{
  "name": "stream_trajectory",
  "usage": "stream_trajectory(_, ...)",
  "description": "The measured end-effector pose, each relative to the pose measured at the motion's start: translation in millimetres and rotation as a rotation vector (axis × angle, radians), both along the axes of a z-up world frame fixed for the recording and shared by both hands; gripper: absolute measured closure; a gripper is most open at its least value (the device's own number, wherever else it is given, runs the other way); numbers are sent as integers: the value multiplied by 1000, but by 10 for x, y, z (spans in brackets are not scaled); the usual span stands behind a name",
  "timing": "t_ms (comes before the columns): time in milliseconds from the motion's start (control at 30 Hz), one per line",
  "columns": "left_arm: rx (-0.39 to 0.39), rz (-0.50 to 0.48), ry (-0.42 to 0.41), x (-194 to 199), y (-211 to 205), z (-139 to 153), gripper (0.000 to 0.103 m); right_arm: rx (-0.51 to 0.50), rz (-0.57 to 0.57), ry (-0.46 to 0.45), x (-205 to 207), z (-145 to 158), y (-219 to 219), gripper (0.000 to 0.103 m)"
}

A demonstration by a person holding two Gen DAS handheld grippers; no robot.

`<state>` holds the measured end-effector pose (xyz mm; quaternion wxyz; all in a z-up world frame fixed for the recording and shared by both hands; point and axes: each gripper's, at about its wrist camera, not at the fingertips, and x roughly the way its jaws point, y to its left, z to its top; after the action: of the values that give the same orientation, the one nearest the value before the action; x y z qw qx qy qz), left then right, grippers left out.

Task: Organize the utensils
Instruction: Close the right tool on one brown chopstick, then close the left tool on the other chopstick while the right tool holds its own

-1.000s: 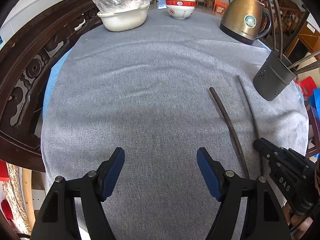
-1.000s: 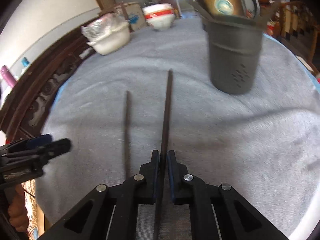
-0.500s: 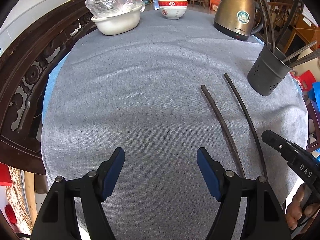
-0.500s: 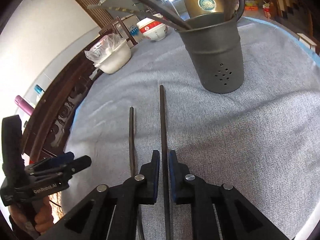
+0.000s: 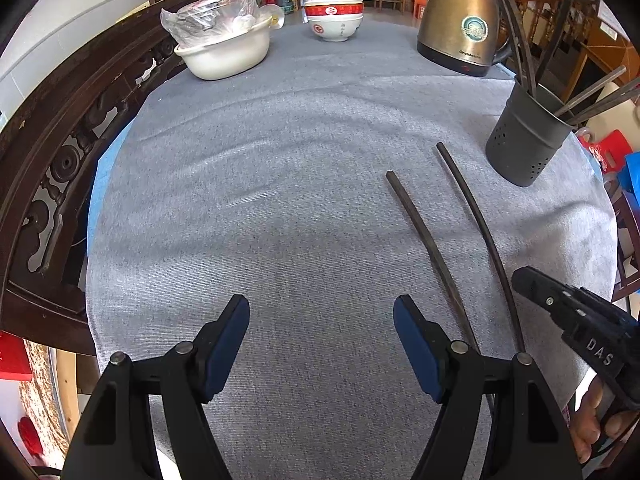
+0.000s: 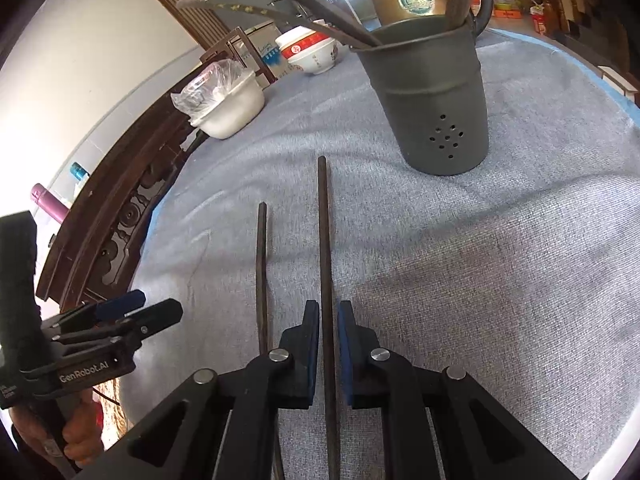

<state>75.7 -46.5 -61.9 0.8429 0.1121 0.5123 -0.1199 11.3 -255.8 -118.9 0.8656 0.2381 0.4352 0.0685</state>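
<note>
Two dark chopsticks lie side by side on the grey tablecloth. My right gripper (image 6: 328, 316) is shut on the right-hand chopstick (image 6: 323, 240), which points toward the dark metal utensil holder (image 6: 436, 108). The other chopstick (image 6: 262, 264) lies free just to its left. In the left wrist view the held chopstick (image 5: 476, 216) and the free one (image 5: 424, 236) lie right of my left gripper (image 5: 321, 328), which is open and empty above the cloth. The holder (image 5: 524, 140) has several utensils standing in it.
A brass kettle (image 5: 460, 28) stands behind the holder. A white basin with a plastic-wrapped dish (image 5: 224, 48) and stacked red-and-white bowls (image 5: 334, 16) stand at the far edge. A carved dark wooden chair back (image 5: 48, 152) curves along the table's left side.
My right gripper has moved nearer the holder with the chopstick. The held chopstick's tip now lies farther forward than the free one's. My left gripper stays open.
</note>
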Motion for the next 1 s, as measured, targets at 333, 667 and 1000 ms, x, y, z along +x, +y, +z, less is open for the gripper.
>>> stream_trajectory(333, 28, -15, 0, -2, -74, -19, 28, 45, -37, -22, -90, 4, -181, 90)
stream_trajectory(667, 54, -23, -15, 36, -190, -18, 28, 93, -73, -50, -158, -2, -343, 85)
stream_trajectory(1000, 67, -42, -24, 47, -299, -31, 28, 72, -119, -99, -244, 22, -475, 63)
